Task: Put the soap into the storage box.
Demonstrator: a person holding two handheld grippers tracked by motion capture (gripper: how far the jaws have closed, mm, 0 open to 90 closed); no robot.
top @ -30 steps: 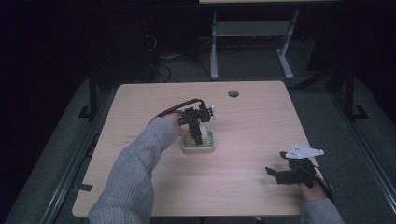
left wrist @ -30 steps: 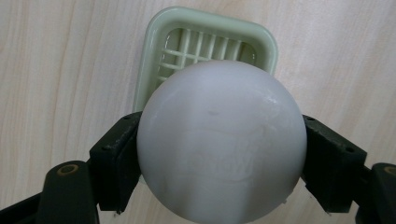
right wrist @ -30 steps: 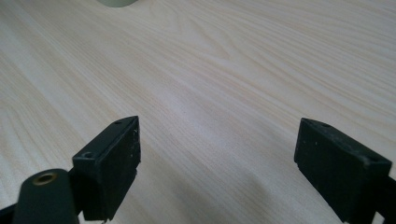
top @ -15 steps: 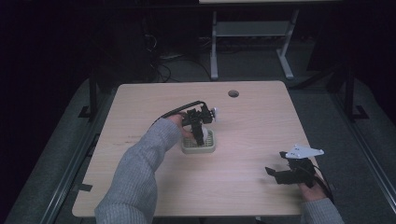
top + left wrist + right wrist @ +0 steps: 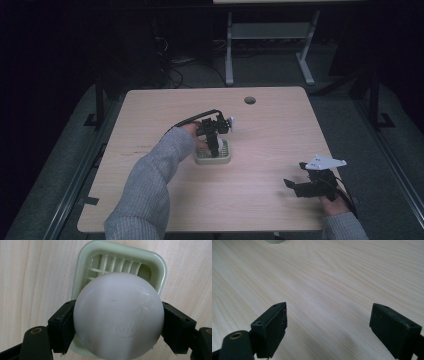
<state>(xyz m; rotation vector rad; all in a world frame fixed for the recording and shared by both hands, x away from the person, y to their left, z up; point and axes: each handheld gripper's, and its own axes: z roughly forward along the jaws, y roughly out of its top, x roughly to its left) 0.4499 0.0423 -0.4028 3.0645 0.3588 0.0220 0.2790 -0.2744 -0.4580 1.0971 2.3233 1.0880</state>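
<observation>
A white ball (image 5: 118, 315) sits clamped between the two black jaws of my left gripper (image 5: 117, 327), just above a pale green square basket (image 5: 81, 272) with a slatted floor. From above, the left gripper (image 5: 215, 142) points down over that basket (image 5: 214, 159) at the middle of the table, and the ball (image 5: 214, 145) shows as a pale spot between the jaws. My right gripper (image 5: 300, 187) rests low near the table's front right corner, jaws wide apart. In its own view the right gripper (image 5: 328, 327) has only bare wood between the jaws.
The light wooden table (image 5: 150, 120) has a round cable hole (image 5: 249, 100) near its far edge. A black cable (image 5: 192, 119) arcs from the left gripper. A metal desk frame (image 5: 265, 45) stands on the dark floor behind the table.
The left gripper has dropped a little lower over the basket, still gripping the ball. The right gripper has stayed in place.
</observation>
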